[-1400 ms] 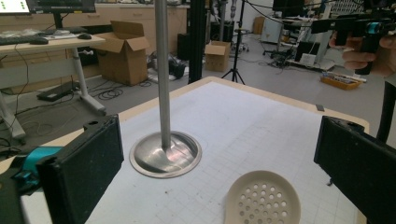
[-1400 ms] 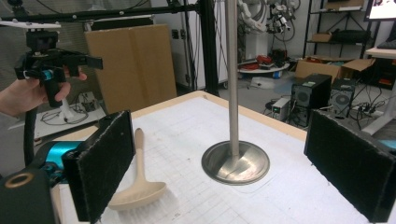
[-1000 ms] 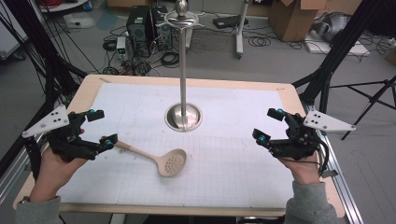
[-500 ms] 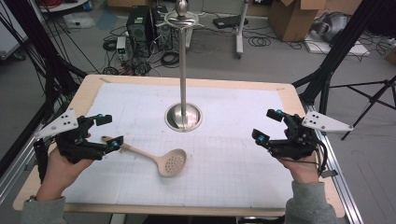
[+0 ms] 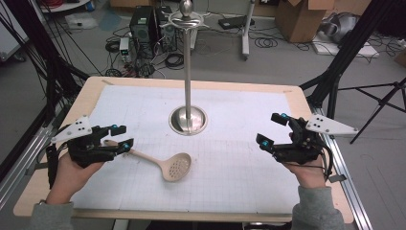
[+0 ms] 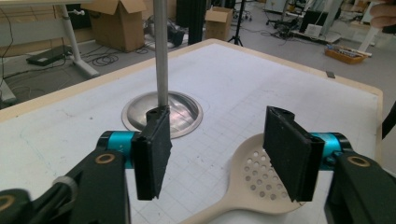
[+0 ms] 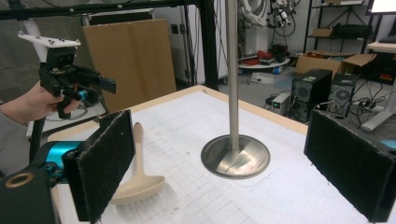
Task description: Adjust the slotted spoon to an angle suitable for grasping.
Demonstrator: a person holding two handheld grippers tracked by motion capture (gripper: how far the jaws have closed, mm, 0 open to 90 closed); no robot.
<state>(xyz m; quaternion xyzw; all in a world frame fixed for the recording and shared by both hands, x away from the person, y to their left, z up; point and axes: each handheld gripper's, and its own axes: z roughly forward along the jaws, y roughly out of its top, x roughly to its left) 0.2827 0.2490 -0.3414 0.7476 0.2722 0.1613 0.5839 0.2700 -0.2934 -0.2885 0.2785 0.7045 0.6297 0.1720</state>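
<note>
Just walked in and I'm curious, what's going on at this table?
A person holds a hand-held gripper in each hand. The left hand-held gripper is at the handle end of a beige slotted spoon lying on the table; its jaws have just been closing and aren't yet gripping. The right hand-held gripper hovers open. A metal stand rises mid-table.

floor: grey concrete floor (image 5: 230, 57), loose cables
far left: computer towers (image 5: 151, 26)
far right: cardboard boxes (image 5: 299, 19)
right: black tripod (image 5: 378, 103)
</note>
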